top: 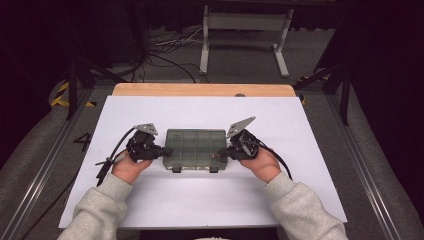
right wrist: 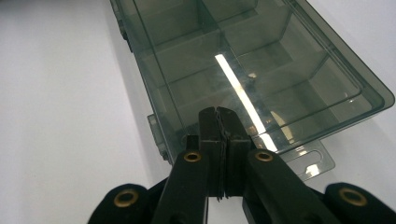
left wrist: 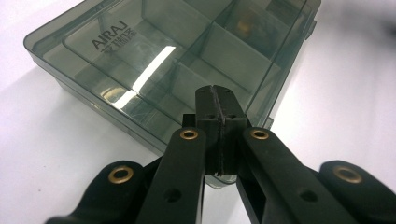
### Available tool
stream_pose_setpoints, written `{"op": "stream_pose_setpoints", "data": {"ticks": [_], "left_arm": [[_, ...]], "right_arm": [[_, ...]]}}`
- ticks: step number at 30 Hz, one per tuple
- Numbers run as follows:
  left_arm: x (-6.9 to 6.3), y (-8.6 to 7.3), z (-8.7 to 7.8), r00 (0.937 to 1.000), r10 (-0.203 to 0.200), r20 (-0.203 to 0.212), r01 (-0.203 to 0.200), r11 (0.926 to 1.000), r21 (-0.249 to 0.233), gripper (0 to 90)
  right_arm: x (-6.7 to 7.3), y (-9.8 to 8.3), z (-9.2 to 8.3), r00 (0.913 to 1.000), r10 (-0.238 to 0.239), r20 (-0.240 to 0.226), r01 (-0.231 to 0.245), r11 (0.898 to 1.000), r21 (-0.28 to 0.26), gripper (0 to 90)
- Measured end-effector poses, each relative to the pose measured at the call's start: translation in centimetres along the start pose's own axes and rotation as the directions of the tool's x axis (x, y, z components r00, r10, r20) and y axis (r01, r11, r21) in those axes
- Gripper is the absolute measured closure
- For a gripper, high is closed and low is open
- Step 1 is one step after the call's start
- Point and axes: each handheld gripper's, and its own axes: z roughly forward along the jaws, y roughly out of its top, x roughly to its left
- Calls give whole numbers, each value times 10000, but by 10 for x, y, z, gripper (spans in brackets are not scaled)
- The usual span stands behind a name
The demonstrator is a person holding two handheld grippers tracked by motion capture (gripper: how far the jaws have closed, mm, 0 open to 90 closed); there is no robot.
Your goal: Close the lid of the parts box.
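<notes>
A: Item one: smoked-grey clear plastic compartment box (top: pixel 195 149), lid down, lying flat on the white table sheet (top: pixel 150 200), directly between the two grippers. Brand lettering on the lid shows in the left gripper view (left wrist: pixel 109 35).

B: Left gripper (top: pixel 167 151)?

A: Jaws clenched together, nothing between them, tips at the box's near end wall, seemingly touching it. Right gripper (top: pixel 220 155): likewise clenched and empty, tips at the opposite end wall. In its own view (right wrist: pixel 218 114) the tips sit over the lid edge, beside the hang tab (right wrist: pixel 310 163).

B: The step in hand?

A: By my reading, steadying or squaring the box from both ends ahead of opening it. To do it well: keep pressure equal from both sides so the box does not pivot, stay low on the walls rather than riding onto the slick lid, and leave the two latches (top: pixel 195 170) on the edge nearest the person free.

B: Contents?

A: Dividers (left wrist: pixel 233 51) are visible through the lid; a small brassy item (left wrist: pixel 245 23) shows in a far cell, too blurred to name.

B: Surroundings, obstructions?

A: A wooden table edge (top: pixel 200 90) beyond both grippers, a white frame stand (top: pixel 245 35) and floor cables (top: pixel 165 47) farther off. Nothing lies near the box; only each gripper's trailing cable (top: pixel 107 160) sits behind its hand.
</notes>
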Motion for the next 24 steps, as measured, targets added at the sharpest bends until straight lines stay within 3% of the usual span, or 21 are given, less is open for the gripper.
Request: {"op": "stream_pose_setpoints", "data": {"ticks": [7,9,10,12,21,24], "left_arm": [[1,-5,0,10000,-9,-25,8,9995,-329,897],[1,-5,1,10000,-4,-48,3,9995,-321,897],[0,-4,3,9996,46,-272,-48,10000,-50,897],[-2,-6,4,9997,133,-182,-135,9998,-122,898],[-6,-4,4,9987,92,-498,-96,9999,-89,896],[-8,-3,2,9985,170,-517,-182,9996,-218,894]], "right_arm": [[2,-3,0,9999,-148,86,150,9997,-207,900],[2,-4,0,9998,-168,122,171,9995,-248,900],[2,-4,0,9998,-169,123,172,9995,-252,900],[3,-5,5,9997,-243,-63,243,9997,-63,900],[7,-5,4,9991,-297,309,298,9995,-46,897],[7,-4,1,9982,-353,494,359,9993,-114,851]]}}
